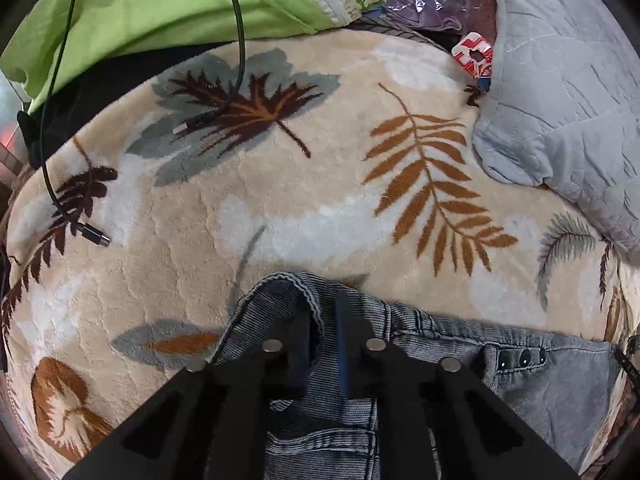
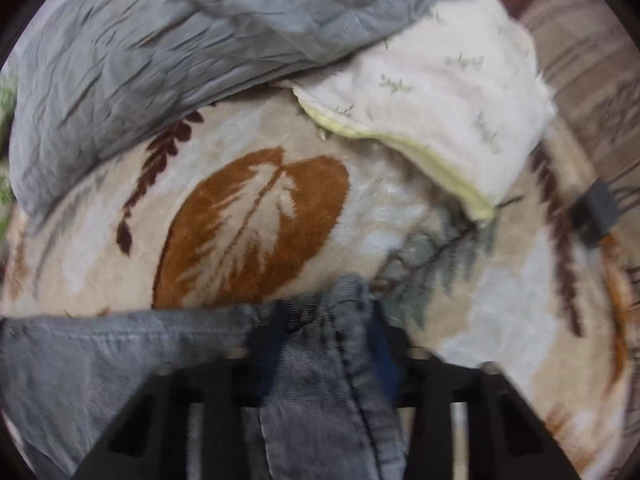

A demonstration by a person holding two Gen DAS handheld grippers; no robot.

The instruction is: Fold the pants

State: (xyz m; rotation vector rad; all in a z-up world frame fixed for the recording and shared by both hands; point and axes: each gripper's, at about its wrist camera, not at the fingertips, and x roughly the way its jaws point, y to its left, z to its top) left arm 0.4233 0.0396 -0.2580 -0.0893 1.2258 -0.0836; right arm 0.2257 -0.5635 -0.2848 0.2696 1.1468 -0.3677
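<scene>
both claws — left gripper (image 1: 322,320), right gripper (image 2: 326,332) — tight on the grey pants (image 1: 540,380)

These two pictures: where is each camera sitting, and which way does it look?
Left wrist view: on the left gripper, looking steeply down its jaws, shut on the grey jeans, over a leaf-patterned blanket.
Right wrist view: on the right gripper, also looking down, jaws shut on the jeans.
Shared: jeans, blanket, grey quilt.
</scene>
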